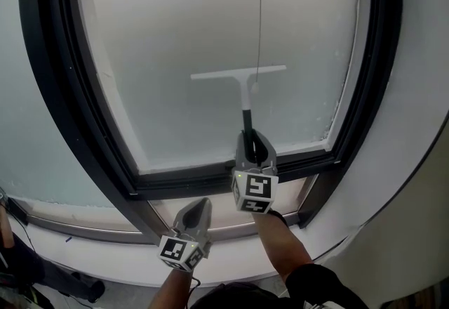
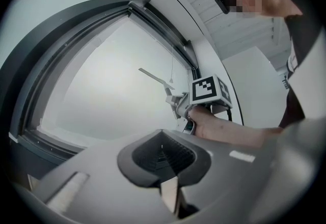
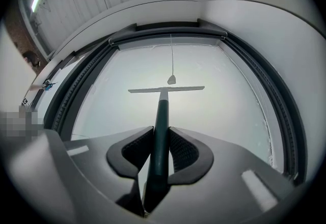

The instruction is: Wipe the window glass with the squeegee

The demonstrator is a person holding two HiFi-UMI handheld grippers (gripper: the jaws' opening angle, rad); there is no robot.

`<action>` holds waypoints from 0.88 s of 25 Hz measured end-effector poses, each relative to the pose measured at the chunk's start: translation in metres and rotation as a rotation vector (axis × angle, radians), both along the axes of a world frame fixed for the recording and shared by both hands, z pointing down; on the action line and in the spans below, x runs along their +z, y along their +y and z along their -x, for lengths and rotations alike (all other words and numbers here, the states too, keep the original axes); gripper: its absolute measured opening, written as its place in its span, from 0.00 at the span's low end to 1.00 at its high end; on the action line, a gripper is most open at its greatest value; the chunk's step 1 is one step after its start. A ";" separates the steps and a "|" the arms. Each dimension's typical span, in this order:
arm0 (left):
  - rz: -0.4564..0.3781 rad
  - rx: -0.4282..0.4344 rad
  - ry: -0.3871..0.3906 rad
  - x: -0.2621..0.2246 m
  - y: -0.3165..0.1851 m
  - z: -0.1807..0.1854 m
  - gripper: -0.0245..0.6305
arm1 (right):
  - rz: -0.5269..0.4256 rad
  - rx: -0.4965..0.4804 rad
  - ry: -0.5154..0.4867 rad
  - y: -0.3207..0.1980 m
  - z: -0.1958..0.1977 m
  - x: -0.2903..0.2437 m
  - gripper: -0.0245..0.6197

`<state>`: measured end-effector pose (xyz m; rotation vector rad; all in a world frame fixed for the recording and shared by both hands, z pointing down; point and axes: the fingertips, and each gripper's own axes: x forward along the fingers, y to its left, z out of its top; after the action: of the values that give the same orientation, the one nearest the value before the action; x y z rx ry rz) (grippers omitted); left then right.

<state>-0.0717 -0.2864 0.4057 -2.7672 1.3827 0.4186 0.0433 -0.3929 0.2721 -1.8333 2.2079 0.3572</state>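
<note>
– Status, left gripper (image 1: 202, 202)?
– Jaws pressed together, nothing between them. It sits low, below the bottom rail of the window frame (image 1: 49, 76).
– Squeegee?
– The squeegee (image 1: 239, 75) is mid-pane, blade level against the window glass (image 1: 175, 27). The right gripper (image 1: 252, 145) is clamped on its dark handle from below. The pull cord (image 1: 259, 5) hangs before the glass and ends near the blade.

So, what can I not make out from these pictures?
- Whether the squeegee blade touches the window glass: too small in the left gripper view.
- The squeegee handle's lower end: right gripper view, hidden inside the right gripper.
- The piece on the hanging cord: right gripper view, too small to name.
</note>
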 end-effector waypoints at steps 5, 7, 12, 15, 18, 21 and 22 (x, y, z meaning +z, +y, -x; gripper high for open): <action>0.021 -0.006 0.035 0.000 0.000 0.004 0.04 | 0.020 -0.001 -0.007 0.001 0.000 0.008 0.19; 0.020 0.001 0.033 -0.003 0.001 0.004 0.04 | 0.024 0.004 -0.004 0.001 0.000 0.011 0.19; 0.023 -0.008 0.039 0.000 0.000 0.006 0.04 | 0.047 0.005 0.007 0.001 0.001 0.022 0.19; 0.031 -0.002 0.038 0.000 -0.001 0.004 0.04 | 0.053 0.012 0.002 0.001 -0.001 0.026 0.19; 0.039 -0.004 0.043 0.006 -0.004 0.007 0.04 | 0.067 0.011 0.004 0.001 0.001 0.034 0.19; 0.049 -0.001 0.055 0.010 -0.007 0.008 0.04 | 0.076 0.014 0.009 0.000 0.000 0.041 0.19; 0.050 -0.001 0.052 0.010 -0.007 0.007 0.04 | 0.075 0.012 0.008 -0.001 0.000 0.043 0.19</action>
<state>-0.0787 -0.2939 0.4160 -2.8143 1.4244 0.4655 0.0438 -0.3937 0.3153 -1.8869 2.2459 0.2880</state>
